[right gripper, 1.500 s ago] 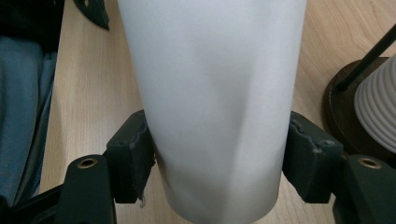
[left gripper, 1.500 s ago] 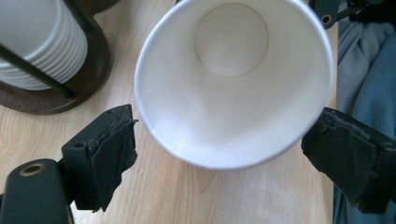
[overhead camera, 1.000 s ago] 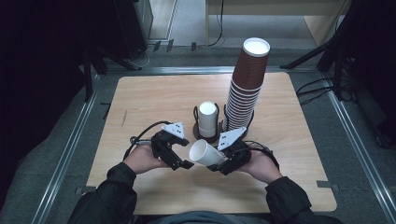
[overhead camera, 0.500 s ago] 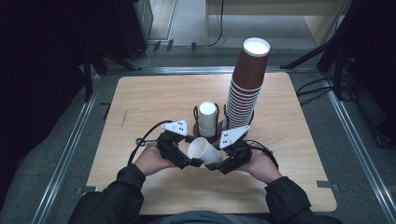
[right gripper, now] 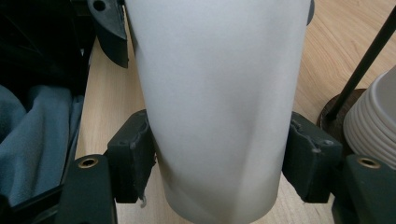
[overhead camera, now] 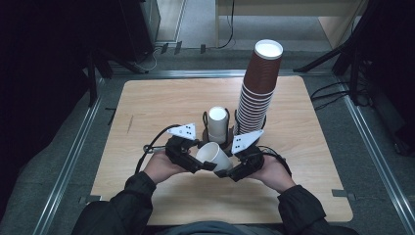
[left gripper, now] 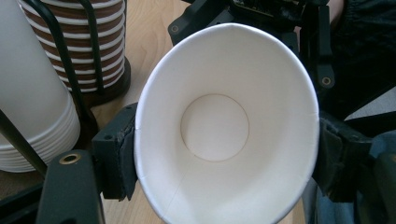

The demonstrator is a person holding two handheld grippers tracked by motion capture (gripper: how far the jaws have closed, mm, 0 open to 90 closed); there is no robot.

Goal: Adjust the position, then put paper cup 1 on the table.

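On the wooden surface [overhead camera: 161, 107] a tall brown cup stack [overhead camera: 259, 88] stands in a black wire holder at the far middle, with a shorter white stack [overhead camera: 217, 124] just to its left. In front of them, above the surface, a single white cup [overhead camera: 214, 155] lies tilted on its side between both hands. The left claw [overhead camera: 197, 161] has just been closing and now squeezes the cup's rim out of round, while the right claw [overhead camera: 226, 171] clamps its body near the base.
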